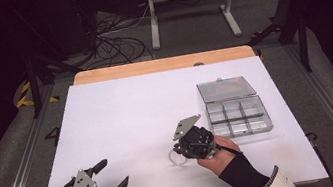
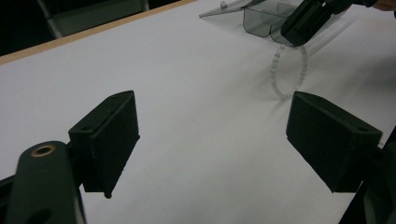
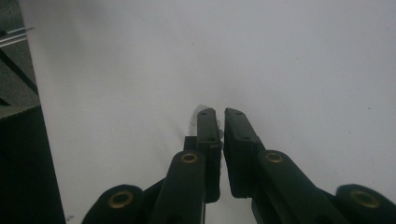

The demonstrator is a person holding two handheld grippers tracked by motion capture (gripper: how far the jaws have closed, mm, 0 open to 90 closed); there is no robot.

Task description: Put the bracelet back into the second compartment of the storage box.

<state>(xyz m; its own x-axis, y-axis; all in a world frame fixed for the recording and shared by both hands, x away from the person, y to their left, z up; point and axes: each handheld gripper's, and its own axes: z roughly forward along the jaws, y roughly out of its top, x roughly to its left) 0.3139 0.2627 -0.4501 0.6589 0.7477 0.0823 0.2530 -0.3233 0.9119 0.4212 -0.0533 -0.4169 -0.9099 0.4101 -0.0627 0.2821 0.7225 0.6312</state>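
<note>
A ring of translucent white beads, a bracelet [image 1: 175, 159], hangs from my right gripper [image 1: 180, 151] just above the white table [image 1: 122, 115], in front of the middle. In the left gripper view the bracelet [image 2: 288, 71] dangles from that gripper's closed jaws, its lower end near the table. The right gripper [image 3: 220, 115] is shut on the bracelet, and a few beads [image 3: 192, 122] peek out left of its jaws. My left gripper [image 1: 112, 174] rests near the table's front left corner. It [image 2: 212, 130] stands wide open with nothing between its jaws.
A clear plastic compartment box [image 1: 239, 116] sits at the right of the table, its lid [image 1: 226, 89] folded open behind it. Its smoky wall [image 2: 264, 21] lies beyond the bracelet. A wooden strip [image 1: 164, 64] edges the far side.
</note>
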